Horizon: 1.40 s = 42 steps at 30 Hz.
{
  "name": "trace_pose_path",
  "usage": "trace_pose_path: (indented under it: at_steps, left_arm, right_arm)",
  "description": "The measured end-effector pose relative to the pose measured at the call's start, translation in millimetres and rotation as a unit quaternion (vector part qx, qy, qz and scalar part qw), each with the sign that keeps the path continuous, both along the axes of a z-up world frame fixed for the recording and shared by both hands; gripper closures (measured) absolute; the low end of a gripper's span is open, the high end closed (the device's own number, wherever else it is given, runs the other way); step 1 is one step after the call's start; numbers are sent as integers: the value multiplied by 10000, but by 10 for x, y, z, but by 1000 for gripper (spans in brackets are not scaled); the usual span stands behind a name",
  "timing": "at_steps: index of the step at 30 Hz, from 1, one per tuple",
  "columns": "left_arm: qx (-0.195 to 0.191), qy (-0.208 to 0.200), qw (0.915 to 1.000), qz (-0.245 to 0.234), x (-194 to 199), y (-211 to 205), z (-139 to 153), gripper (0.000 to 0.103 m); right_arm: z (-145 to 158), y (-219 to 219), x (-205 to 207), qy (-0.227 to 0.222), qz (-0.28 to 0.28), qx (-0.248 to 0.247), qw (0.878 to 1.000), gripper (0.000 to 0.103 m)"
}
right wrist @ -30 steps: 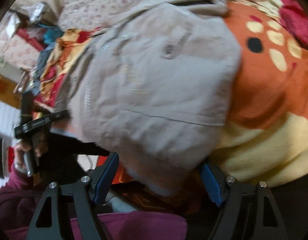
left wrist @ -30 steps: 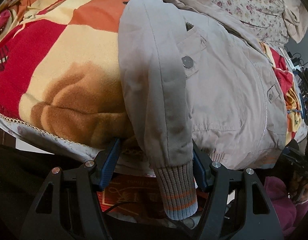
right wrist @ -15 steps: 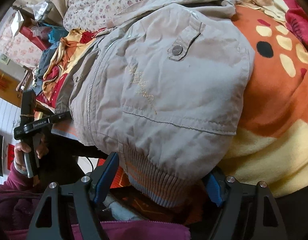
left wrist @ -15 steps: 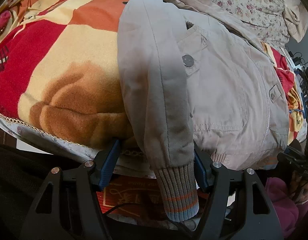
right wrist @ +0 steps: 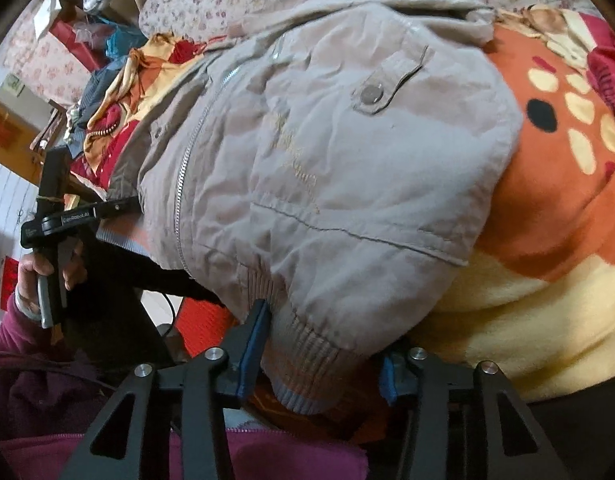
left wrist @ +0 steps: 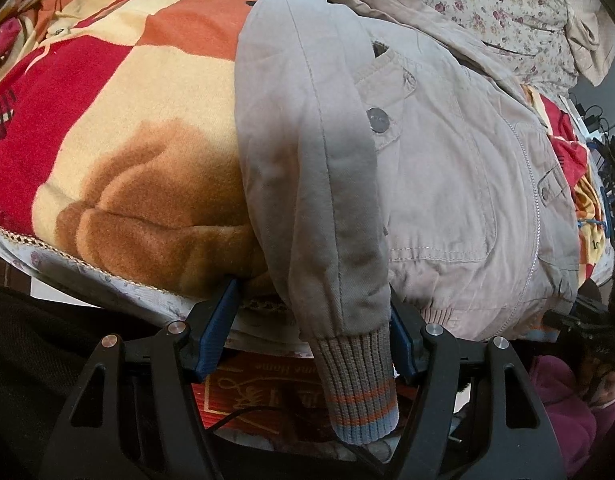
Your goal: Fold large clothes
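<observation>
Since a moment ago the right gripper [right wrist: 319, 344] has been closing its jaws on the ribbed hem [right wrist: 307, 360] of the beige jacket [right wrist: 327, 160], now seemingly pinched between them, while the left gripper [left wrist: 311, 332] is unmoved, jaws apart around the sleeve [left wrist: 307, 180] above its striped cuff [left wrist: 359, 392]. This looks like the grasping step; next the left must clamp. Zipped and creased, the jacket lies on the patterned blanket [left wrist: 107, 140] at the bed's edge.

Both wrist cameras are looking steeply down, close over the beige jacket [left wrist: 447, 168] [right wrist: 327, 160]: left at its sleeve side, right at its hem; both are sharing its zipped front.
</observation>
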<state>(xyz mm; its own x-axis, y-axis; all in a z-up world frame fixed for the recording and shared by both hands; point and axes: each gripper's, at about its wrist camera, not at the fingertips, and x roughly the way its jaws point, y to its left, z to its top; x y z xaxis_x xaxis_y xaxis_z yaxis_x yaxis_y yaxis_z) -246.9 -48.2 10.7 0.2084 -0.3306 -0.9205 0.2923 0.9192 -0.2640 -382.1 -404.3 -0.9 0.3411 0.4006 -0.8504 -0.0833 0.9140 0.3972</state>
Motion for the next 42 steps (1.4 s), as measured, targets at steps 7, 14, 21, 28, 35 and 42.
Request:
trace_pose_path:
  at_steps: [7,14,21,28,35,42]
  left_arm:
    - [-446,122,9989,-2,-6,123,85,75]
    - [-1600,-78,9870,-97,145,284,726,87]
    - [-2189,-679,9732,205,594,285,1319,87]
    - [-2240,-1116,9672,443,1306,-6,1625,87]
    - [-2049,-1298,9684,582,2115,-541,1680,87]
    - [-1701,-1324,9740,703,2808,-921,1411,87]
  right_arm:
    - [99,-1,-55,-234,-19,-41,9997,75]
    - [741,-221,-157,-1021,-175,892,9906,84]
    - [1293,-368,106,-1971,-539,841,9753,88]
    - [1546,-751,799,-2486,-1369,577,9571,88]
    - [1546,-1032,1700,-2452,-1868,-20,9513,88]
    - [1280,-1410,2404,-2168,-2232,-66,9503,88]
